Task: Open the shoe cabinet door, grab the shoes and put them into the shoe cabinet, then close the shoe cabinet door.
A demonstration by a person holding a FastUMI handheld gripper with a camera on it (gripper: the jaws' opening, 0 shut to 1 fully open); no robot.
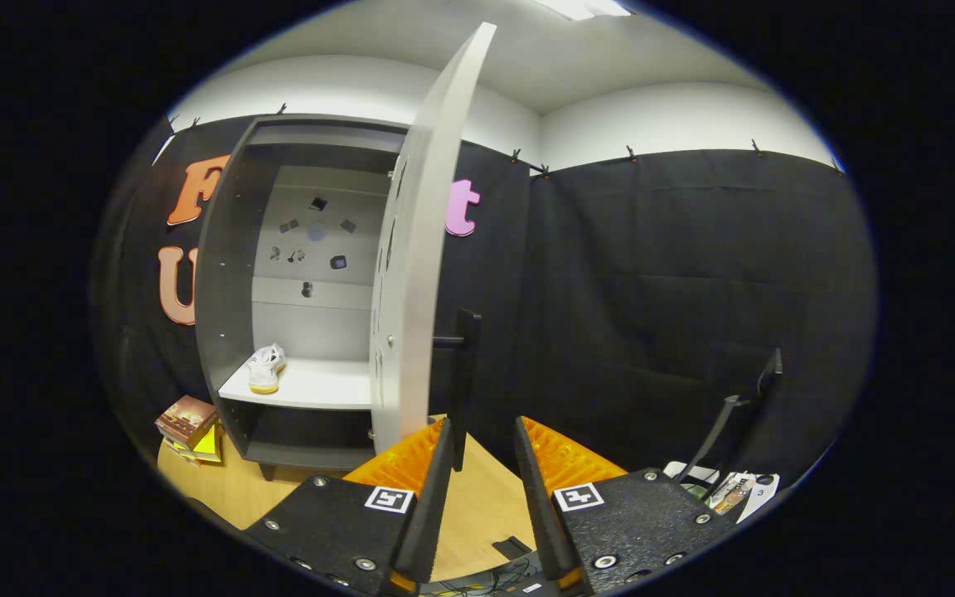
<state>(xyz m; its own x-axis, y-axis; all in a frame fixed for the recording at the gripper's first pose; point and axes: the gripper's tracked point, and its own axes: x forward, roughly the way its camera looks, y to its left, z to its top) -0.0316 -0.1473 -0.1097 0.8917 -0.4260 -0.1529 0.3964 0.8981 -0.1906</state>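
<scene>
The grey shoe cabinet (229, 274) stands ahead and to the left of my fingers, on a wooden table. Its door (415, 249) is swung wide open, edge-on toward me, with a dark handle (462, 365) on its outer face just beyond my left finger. A white shoe (266, 367) with a tan sole lies on the cabinet's pale shelf (320, 385), at the left side. My gripper (482, 435) is open, with nothing between its fingers, and the door's lower edge sits just ahead of the left fingertip.
A stack of small boxes (189, 424) lies on the table left of the cabinet's foot. A dark stand (734, 414) and some papers (730, 489) are at the right. The wooden tabletop (477, 506) shows between the fingers, with cables at its near edge.
</scene>
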